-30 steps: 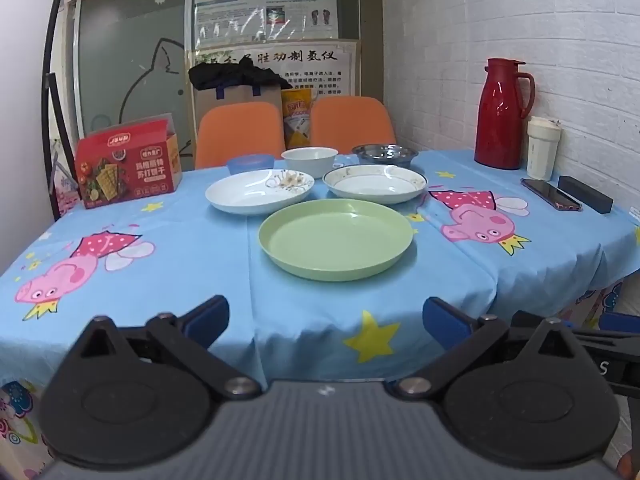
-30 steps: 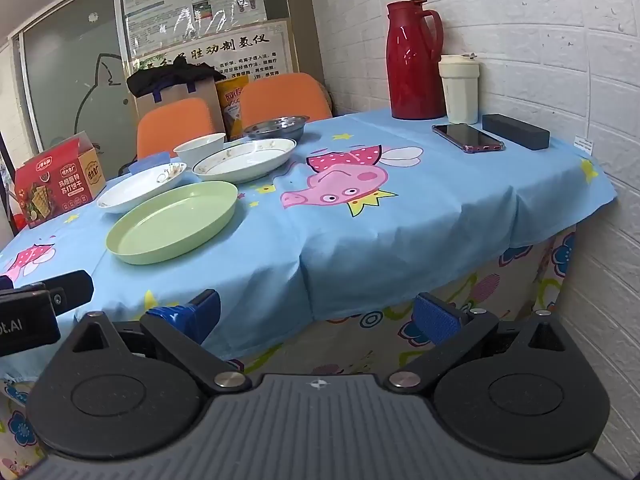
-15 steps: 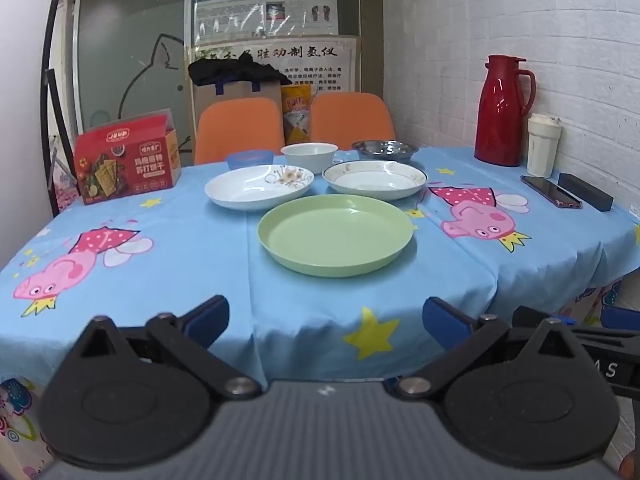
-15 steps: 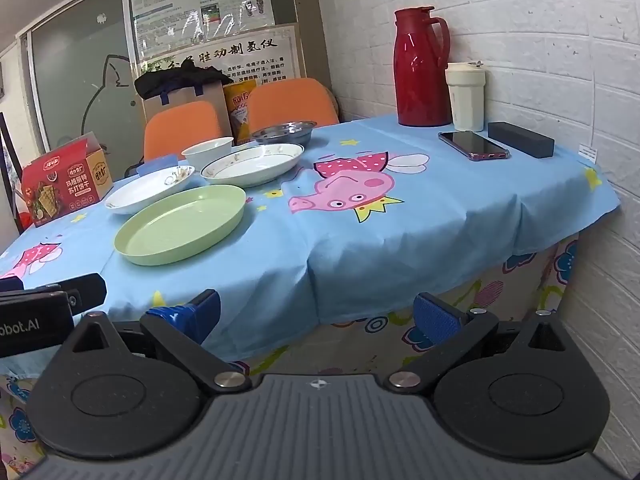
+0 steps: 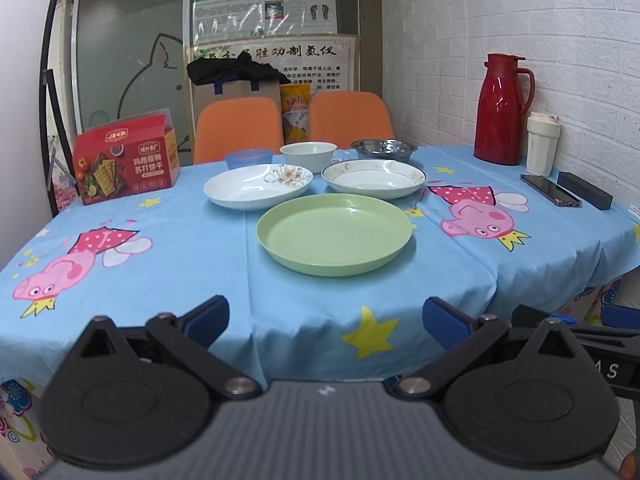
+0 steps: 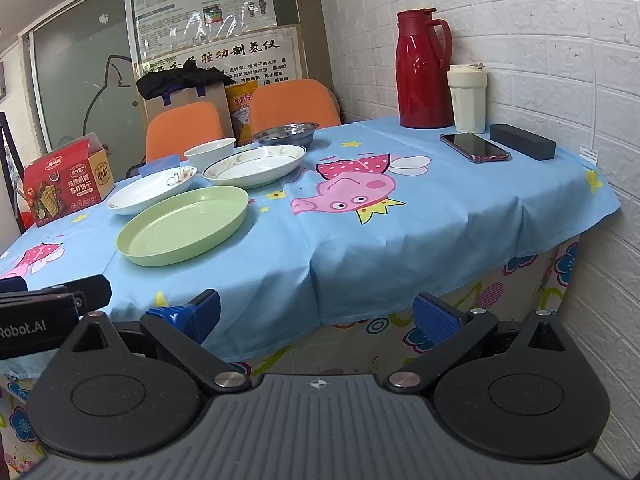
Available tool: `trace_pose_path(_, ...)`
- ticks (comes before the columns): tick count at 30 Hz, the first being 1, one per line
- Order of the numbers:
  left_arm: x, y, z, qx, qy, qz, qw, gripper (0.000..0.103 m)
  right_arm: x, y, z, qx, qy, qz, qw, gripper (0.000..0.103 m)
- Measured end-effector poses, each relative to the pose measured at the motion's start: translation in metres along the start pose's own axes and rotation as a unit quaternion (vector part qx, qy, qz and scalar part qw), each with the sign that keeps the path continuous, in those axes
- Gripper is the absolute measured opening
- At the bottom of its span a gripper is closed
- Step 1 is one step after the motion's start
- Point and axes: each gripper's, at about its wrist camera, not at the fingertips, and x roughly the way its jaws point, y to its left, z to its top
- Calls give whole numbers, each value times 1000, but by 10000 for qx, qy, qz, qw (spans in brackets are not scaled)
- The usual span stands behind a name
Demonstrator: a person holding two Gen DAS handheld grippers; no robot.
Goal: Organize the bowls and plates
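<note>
Cartoon-print tablecloth [image 5: 200, 248], round green plate [image 5: 334, 234], steel bowl [image 5: 382, 149]

Around the green plate [image 5: 334, 234], the tally runs so: two white plates just behind it, one flowered [image 5: 258, 185] and one gold-rimmed [image 5: 374, 178], making three plates. Beyond those, three bowls: blue [image 5: 248, 158], white [image 5: 308, 155], steel [image 5: 383, 149]. Farther back, two orange chairs [image 5: 238, 128]. Left of the green plate, one red cracker box [image 5: 124, 160]. To its right, one red jug [image 5: 502, 110], one cup [image 5: 542, 144], one phone [image 5: 550, 195], one black case [image 5: 584, 195].
</note>
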Motion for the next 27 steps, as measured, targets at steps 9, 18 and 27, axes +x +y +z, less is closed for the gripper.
trace_pose_path(9, 1, -1, 0, 6, 25, -10, 10000, 102, 0, 0, -1, -19, 10, 0, 10000, 91)
trace_pose_path(18, 3, -1, 0, -14, 82, -47, 10000, 102, 1, 0, -1, -18, 29, 5, 10000, 91)
trace_pose_path(27, 3, -1, 0, -27, 93, -51, 9999, 102, 1, 0, -1, -31, 36, 2, 10000, 91)
